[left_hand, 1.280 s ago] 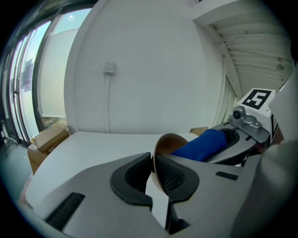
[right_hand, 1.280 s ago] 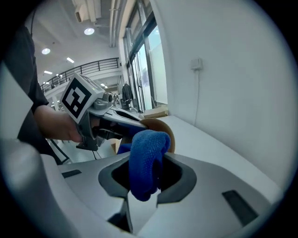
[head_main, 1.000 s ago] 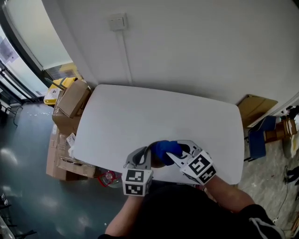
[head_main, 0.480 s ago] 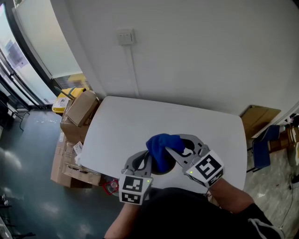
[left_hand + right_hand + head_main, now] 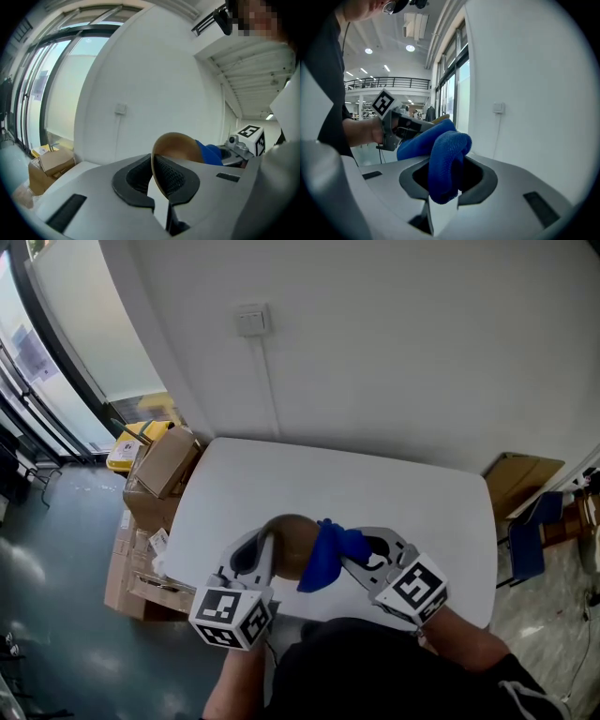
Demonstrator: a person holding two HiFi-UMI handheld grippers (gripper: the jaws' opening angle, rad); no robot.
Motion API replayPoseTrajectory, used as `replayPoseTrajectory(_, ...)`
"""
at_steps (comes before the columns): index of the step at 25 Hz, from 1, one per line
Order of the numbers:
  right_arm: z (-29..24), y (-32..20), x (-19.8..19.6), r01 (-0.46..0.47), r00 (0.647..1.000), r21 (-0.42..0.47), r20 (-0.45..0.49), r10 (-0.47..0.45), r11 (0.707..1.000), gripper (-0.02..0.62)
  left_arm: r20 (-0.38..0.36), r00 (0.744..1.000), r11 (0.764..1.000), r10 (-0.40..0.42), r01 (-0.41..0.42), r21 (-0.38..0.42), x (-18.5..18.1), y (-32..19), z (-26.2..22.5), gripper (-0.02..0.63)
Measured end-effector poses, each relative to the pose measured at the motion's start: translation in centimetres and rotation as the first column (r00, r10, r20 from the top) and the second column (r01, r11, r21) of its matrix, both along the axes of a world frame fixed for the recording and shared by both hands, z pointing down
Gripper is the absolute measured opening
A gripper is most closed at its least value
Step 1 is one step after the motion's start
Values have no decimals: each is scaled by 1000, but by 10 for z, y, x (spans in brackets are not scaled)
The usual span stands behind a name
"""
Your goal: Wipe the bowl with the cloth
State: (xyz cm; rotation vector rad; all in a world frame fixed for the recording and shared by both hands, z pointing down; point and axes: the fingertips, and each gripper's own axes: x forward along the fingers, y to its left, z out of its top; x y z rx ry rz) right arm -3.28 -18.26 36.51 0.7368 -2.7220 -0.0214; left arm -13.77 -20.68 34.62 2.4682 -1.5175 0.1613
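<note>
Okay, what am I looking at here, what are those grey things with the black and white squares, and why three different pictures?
There is no robot: a person holds a grey gripper in each hand, and each carries a cube with squares. The head view comes from a camera on the person's head, looking down at a white table. The other two views come from cameras riding on the grippers, looking along their fingers. The left gripper pinches the rim of a tilted brown bowl. The right gripper is clamped on a blue cloth that seems to touch the bowl. Cardboard boxes sit on the floor beside the table.
</note>
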Motion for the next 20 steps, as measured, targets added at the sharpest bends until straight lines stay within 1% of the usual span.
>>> replayPoseTrajectory(1, 2, 5, -4, 20, 1000, -2, -4, -20, 1000, 77, -1, 1000, 1000, -4, 4, 4, -1, -1, -2, 18)
replayPoseTrajectory(4, 6, 13, -11, 43, 999, -35, 31, -42, 998, 77, -21, 1000, 1000, -15, 15, 4, -4, -1, -5, 18)
replayPoseTrajectory(8, 11, 23, -18, 94, 995, -50, 24, -93, 994, 77, -56, 998, 1000, -27, 28, 13, -3, -2, -11, 18)
replayPoseTrajectory(11, 16, 35, -27, 139, 990, -64, 20, -138, 988, 77, -82, 996, 1000, -17, 19, 21, 1, -3, -17, 18)
replayPoseTrajectory(13, 17, 43, -35, 162, 986, -78, 45, -158, 984, 77, -92, 996, 1000, -2, 5, 28, 7, -3, -20, 18)
replayPoseTrajectory(17, 20, 58, -48, 222, 974, -84, 59, -218, 971, 76, -83, 996, 999, 37, -34, 39, 23, -2, -23, 18)
replayPoseTrajectory(20, 18, 63, -47, 247, 969, -65, 44, -245, 967, 76, -67, 997, 999, 37, -34, 38, 25, -1, -19, 18)
